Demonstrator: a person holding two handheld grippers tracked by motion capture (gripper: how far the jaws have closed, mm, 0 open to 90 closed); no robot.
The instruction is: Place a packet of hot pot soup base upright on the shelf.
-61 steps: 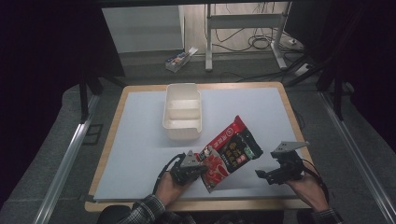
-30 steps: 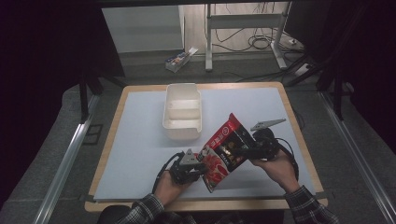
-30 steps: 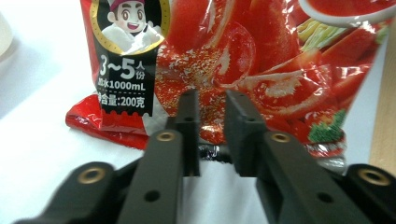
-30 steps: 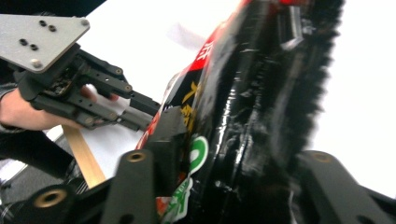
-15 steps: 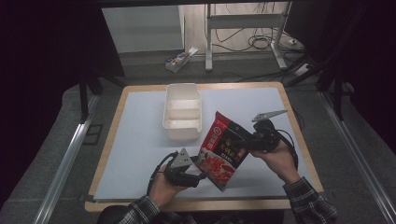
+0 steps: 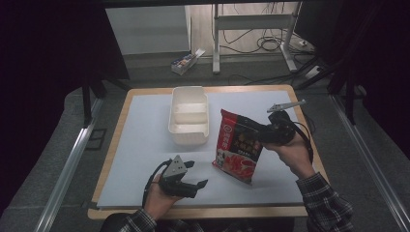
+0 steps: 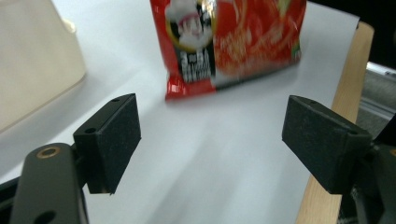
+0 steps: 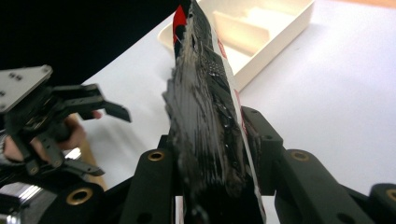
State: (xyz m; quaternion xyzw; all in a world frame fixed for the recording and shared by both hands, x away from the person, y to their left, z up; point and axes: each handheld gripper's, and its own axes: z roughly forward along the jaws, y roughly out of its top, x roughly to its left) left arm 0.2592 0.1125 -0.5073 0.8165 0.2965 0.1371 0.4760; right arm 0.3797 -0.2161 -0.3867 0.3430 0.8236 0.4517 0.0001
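Taking the white tray point(image 6: 189, 116) as the landmark and reading from the left: the left gripper point(image 6: 198, 180) sat well nearer the person than the tray, low over the white table sheet point(image 6: 140, 140). Its jaws had just been opening and stood wide with nothing between them; in the left gripper view the two black pads point(image 7: 112, 140) were far apart over bare sheet.

To the right of the tray, and a little nearer the person, hung the red packet point(image 6: 238, 144), clear of the sheet and tilted, its lower corner hanging lowest. The right gripper point(image 6: 265, 134), right of the tray again, was clamped narrowly on the packet's right edge; the right gripper view showed its jaws pressed on either side of the packet point(image 8: 205, 116), seen edge-on.

The packet looked like a light, soft, crinkly film pouch, probably slick, with contents that might crush if squeezed across the middle. The flat sealed edge seemed the safest place to pinch, as the right gripper did. Hanging from one edge, it would likely swing and sag, so a second hold on the opposite seam would steady it.

It was glossy red with a darker printed panel, a food picture and white lettering too blurred to read.
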